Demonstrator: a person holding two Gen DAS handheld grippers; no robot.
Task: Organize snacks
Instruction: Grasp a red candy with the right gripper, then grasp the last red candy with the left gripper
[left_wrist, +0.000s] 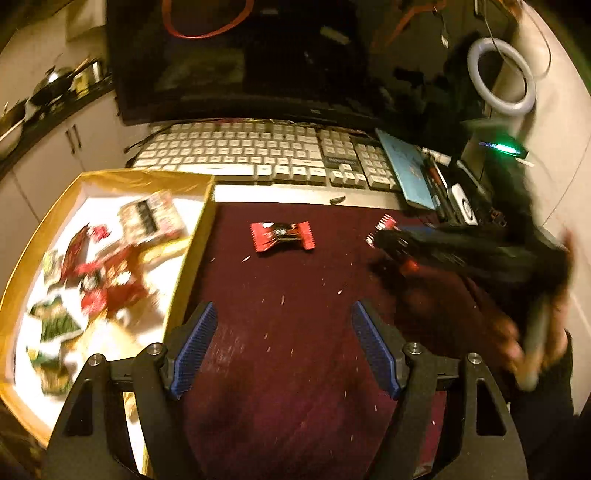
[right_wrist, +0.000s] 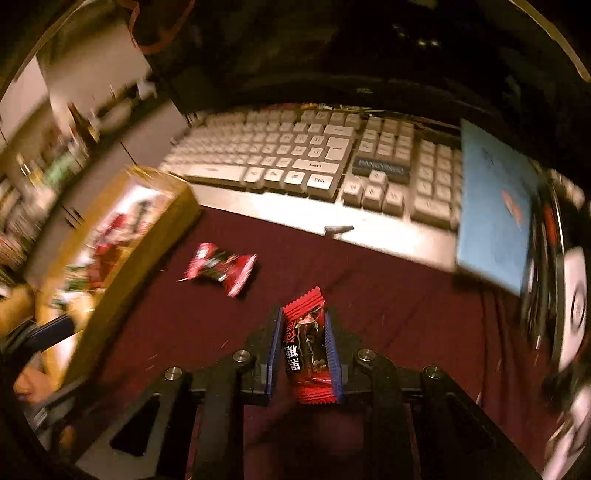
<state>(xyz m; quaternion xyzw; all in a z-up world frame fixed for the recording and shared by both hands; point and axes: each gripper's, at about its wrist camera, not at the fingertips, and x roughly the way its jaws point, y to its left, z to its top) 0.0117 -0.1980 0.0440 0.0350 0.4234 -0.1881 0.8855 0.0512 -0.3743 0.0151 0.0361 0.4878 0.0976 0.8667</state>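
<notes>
- Red-wrapped candy (right_wrist: 309, 347) is clamped between the blue pads of the right tool (right_wrist: 303, 350), lengthwise along the fingers and lifted off the dark red cloth (right_wrist: 388, 295) covering the desk
- In the left wrist view the right tool (left_wrist: 391, 245) is a blurred dark shape on the right, with a red wrapper end showing at its tip
- Left tool (left_wrist: 284, 343) hangs over the cloth with its fingers wide apart and nothing between them
- One more red candy (left_wrist: 282, 235) lies loose on the cloth, between the gold-rimmed box (left_wrist: 192, 236) and the right tool, in front of the white keyboard (left_wrist: 258, 155)
- Inside the box a heap of red and green packets (left_wrist: 92, 280) already sits on the white bottom
- By my judgement the sorting is nearly done: the held candy has yet to go into the box, and the loose one is still to be picked up
</notes>
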